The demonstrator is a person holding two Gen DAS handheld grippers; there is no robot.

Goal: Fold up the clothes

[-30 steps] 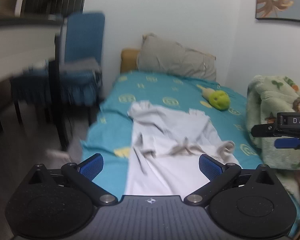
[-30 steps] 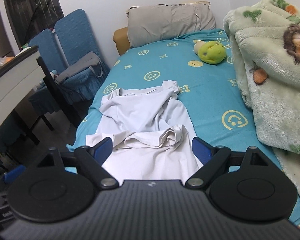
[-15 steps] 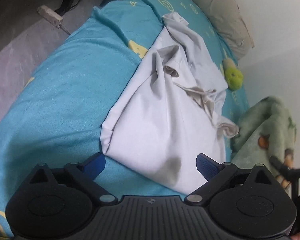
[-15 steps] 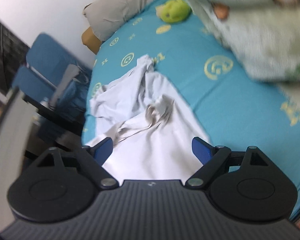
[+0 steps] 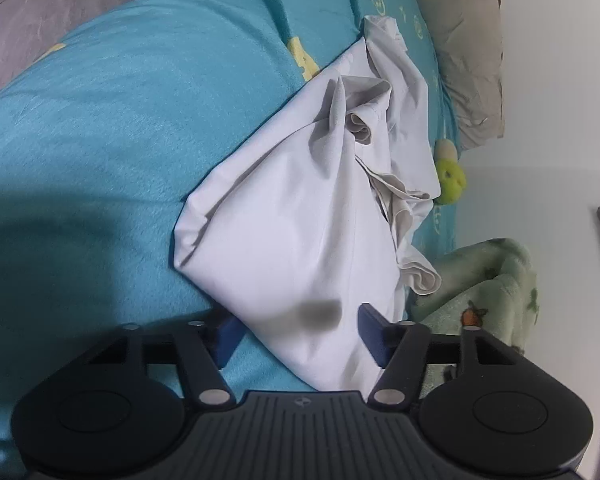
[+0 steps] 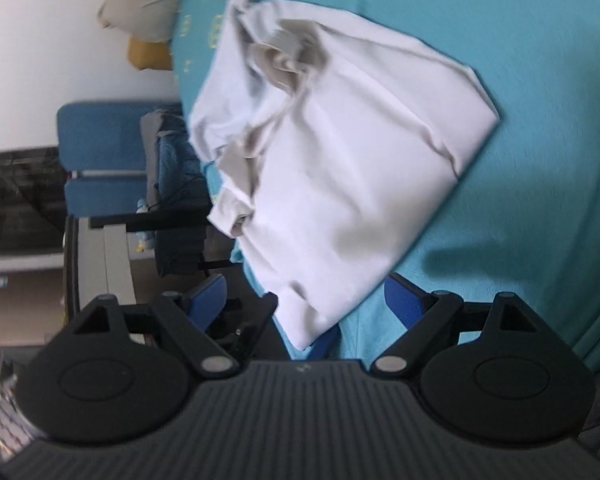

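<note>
Left wrist view: the white garment (image 5: 300, 216) lies crumpled on the teal bed (image 5: 100, 120), no fold made. The left gripper (image 5: 296, 334) and right gripper (image 6: 306, 300) each straddle a near hem corner, fingers apart, nothing clamped. Grasping, spreading and folding all remain.

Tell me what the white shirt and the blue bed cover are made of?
The white shirt looks like thin, smooth woven cloth, maybe cotton: it makes sharp creases and soft bunches. The blue bed cover looks like fuzzy fleece or plush: its surface has a short, brushed nap with a soft sheen. The pictures cannot settle the exact fibres.
</note>
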